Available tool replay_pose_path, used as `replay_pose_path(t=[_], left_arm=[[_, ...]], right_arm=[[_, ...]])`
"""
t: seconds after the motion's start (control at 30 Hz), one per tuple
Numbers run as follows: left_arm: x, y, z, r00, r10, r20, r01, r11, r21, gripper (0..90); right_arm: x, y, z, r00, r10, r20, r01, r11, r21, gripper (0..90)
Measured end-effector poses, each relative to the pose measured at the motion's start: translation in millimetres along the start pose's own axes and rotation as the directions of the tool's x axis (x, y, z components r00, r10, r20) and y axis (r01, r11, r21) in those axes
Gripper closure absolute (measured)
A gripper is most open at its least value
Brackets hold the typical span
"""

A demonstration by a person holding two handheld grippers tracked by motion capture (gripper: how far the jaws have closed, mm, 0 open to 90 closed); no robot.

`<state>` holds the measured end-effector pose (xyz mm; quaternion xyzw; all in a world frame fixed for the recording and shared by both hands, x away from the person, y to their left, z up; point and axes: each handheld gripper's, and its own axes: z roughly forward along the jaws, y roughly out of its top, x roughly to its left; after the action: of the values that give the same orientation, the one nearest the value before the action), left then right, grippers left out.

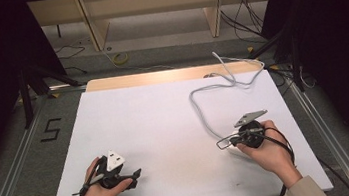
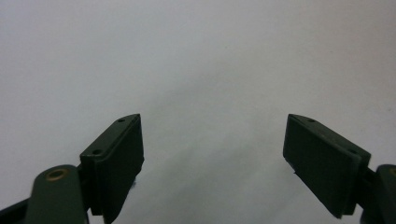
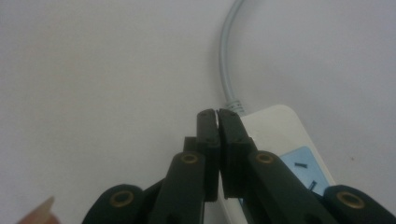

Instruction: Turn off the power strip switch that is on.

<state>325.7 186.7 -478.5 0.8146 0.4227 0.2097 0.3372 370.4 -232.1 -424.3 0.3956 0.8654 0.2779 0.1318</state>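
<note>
Right gripper (image 3: 218,114) has its jaws pressed together at the end of a white plastic power strip with a pale blue socket face (image 3: 285,140), just where the grey round cord (image 3: 226,56) enters. Whether anything is pinched between them cannot be told. The strip lies near the bench's (image 1: 154,110) right front — likely steadied there. Left gripper (image 2: 212,140) rests low at the left front, jaws wide apart, the hand (image 1: 98,193) curled loosely round it.
</note>
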Motion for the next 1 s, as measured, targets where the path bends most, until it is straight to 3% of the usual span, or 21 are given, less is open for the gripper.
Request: replay_pose_path(t=[0.33,0.57,1.0], left_arm=[[-0.2,-0.1,0.0,1.0,0.002,0.001,-0.002,1.0,0.0,20.2],[-0.2,-0.1,0.1,1.0,0.003,0.001,-0.003,1.0,0.001,20.2],[-0.7,-0.4,0.6,1.0,0.005,0.006,-0.005,1.0,0.005,20.3]], right_arm=[[3.6,-0.6,-0.3,0.9994,-0.024,-0.025,0.023,0.999,-0.039,85.6],[5.6,-2.2,1.2,0.9958,-0.052,-0.076,0.047,0.996,-0.071,82.7],[12.2,-7.1,2.6,0.99,-0.088,-0.11,0.075,0.99,-0.119,75.0]])
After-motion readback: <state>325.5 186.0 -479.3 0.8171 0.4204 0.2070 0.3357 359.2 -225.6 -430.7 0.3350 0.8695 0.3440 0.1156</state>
